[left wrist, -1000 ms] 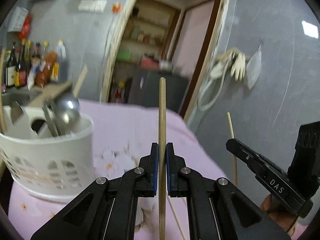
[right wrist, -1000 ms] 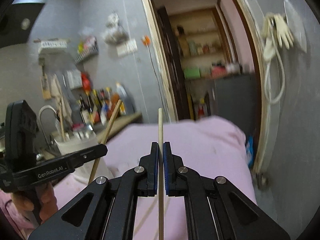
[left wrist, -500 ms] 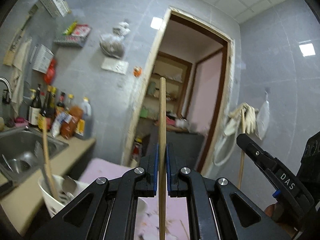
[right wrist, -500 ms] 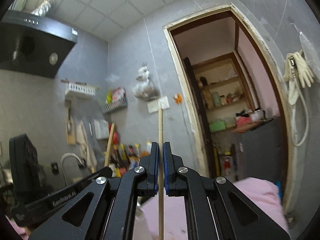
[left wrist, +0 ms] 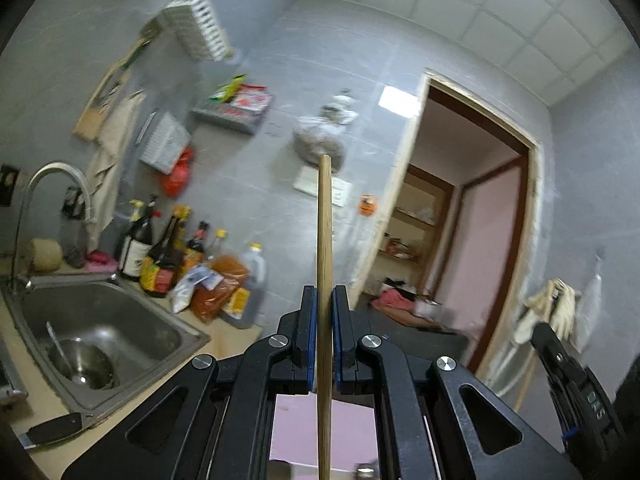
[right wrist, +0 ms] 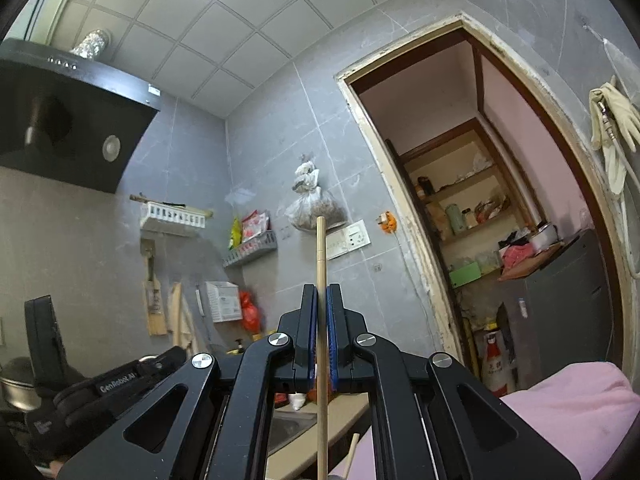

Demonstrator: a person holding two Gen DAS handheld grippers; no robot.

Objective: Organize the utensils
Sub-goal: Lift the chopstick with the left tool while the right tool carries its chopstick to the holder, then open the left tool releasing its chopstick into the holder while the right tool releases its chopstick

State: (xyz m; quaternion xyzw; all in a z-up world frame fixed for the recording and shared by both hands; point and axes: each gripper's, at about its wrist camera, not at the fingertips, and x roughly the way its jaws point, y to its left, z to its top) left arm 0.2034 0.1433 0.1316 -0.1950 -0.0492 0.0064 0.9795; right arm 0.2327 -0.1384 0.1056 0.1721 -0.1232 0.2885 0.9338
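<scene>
chopstick in left gripper (left wrist: 324, 240): pale tan wood
chopstick in right gripper (right wrist: 321, 264): light beige wood
fingers (left wrist: 309, 344): black, blue pads
cloth (right wrist: 580, 404): plain pink
wall tiles (right wrist: 260, 152): grey, faint white veining
sink (left wrist: 132, 320): silvery steel
worktop (left wrist: 44, 404): beige
range hood (right wrist: 68, 120): glossy black
door frame (right wrist: 404, 200): cream outside, dark brown inside
gloves (right wrist: 612, 120): off-white
bag on the wall (left wrist: 178, 168): red

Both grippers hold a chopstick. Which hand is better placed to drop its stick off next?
Left, probably. Left gripper holds its chopstick facing the counter and sink; right gripper, with its chopstick, faces wall and doorway.
</scene>
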